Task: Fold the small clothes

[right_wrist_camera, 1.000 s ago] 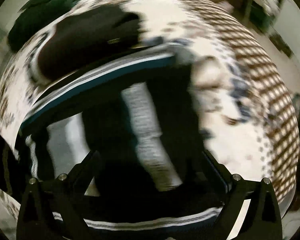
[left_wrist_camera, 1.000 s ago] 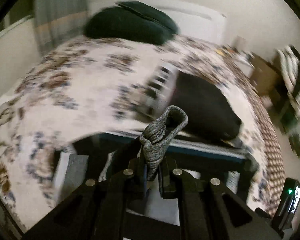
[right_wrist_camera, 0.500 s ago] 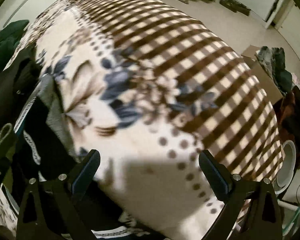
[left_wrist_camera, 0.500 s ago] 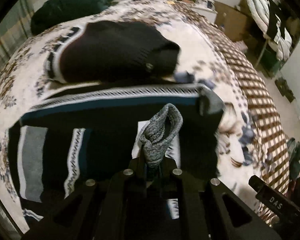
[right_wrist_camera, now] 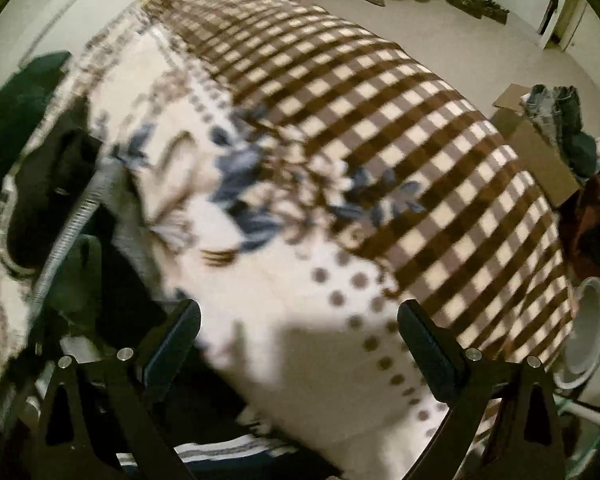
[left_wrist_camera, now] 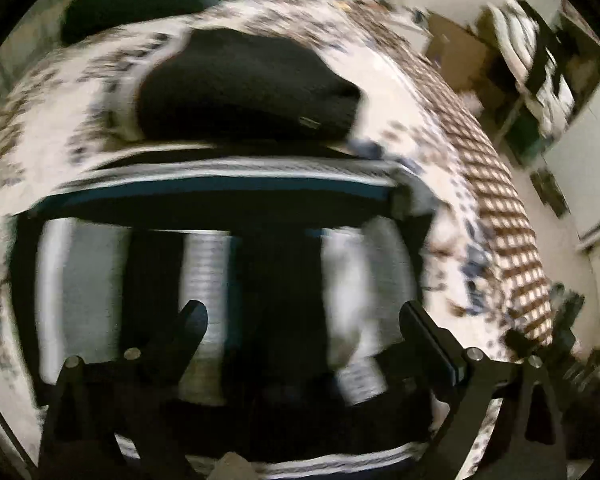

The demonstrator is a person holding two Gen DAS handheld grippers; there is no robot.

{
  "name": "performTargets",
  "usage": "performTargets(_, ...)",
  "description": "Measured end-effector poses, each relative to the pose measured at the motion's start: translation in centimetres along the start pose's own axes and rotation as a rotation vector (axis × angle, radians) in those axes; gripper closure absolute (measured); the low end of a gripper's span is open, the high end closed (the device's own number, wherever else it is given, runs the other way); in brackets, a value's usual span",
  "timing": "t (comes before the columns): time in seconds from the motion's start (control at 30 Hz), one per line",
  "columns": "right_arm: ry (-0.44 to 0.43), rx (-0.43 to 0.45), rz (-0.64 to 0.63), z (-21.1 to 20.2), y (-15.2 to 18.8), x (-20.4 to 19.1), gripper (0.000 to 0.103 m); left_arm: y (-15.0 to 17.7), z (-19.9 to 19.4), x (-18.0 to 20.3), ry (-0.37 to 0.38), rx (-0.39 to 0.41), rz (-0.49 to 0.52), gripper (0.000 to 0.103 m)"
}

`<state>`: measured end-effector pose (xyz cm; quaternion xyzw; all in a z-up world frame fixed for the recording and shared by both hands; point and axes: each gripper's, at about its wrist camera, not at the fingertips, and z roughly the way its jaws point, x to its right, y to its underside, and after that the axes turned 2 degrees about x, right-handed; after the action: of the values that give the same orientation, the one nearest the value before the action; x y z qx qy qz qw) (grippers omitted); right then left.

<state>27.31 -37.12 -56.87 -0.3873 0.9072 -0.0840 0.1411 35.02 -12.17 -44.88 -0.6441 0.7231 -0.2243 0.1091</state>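
A patterned bed fills both views. On it lies the striped sweater, a black garment just beyond. Above the sweater the left gripper is opening wide, holding nothing. Beside the sweater the right gripper gapes empty.

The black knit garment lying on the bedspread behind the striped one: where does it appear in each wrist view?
Left wrist view: black knit garment in the upper centre, just beyond the striped garment.
Right wrist view: black knit garment at the far left edge, partly cut off.
Shared landmark: the brown checked band of the bedspread, right of it in both views.
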Motion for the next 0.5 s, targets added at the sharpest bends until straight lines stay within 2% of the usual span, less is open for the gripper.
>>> performTargets(0.13,-0.137,0.004,0.002,-1.4,0.1,-2.3,0.003,1.0,-2.4,-7.9,-0.165,0.020,-0.101,0.005)
performTargets(0.23,-0.224,-0.022,-0.047,-1.0,0.1,-6.0,0.003,2.1,-2.0,-13.0,-0.300,0.000,-0.143,0.005)
performTargets(0.33,-0.254,-0.042,-0.113,0.7,0.5,-9.5,0.003,3.5,-0.7,-16.9,-0.359,-0.055,-0.210,0.005)
performTargets(0.4,-0.235,-0.054,-0.176,2.3,0.5,-12.1,0.017,4.1,-0.3,-18.6,-0.397,-0.064,-0.232,0.005)
performTargets(0.43,-0.226,-0.063,-0.205,3.1,0.6,-13.2,0.041,4.3,-0.2,-19.0,-0.405,-0.064,-0.236,0.005)
performTargets(0.47,-0.214,-0.075,-0.239,3.7,0.8,-14.2,0.074,4.5,0.0,-19.6,-0.418,-0.062,-0.242,0.005)
performTargets(0.5,-0.182,-0.085,-0.278,4.4,1.1,-15.2,0.087,4.6,0.1,-19.9,-0.423,-0.063,-0.243,0.005)
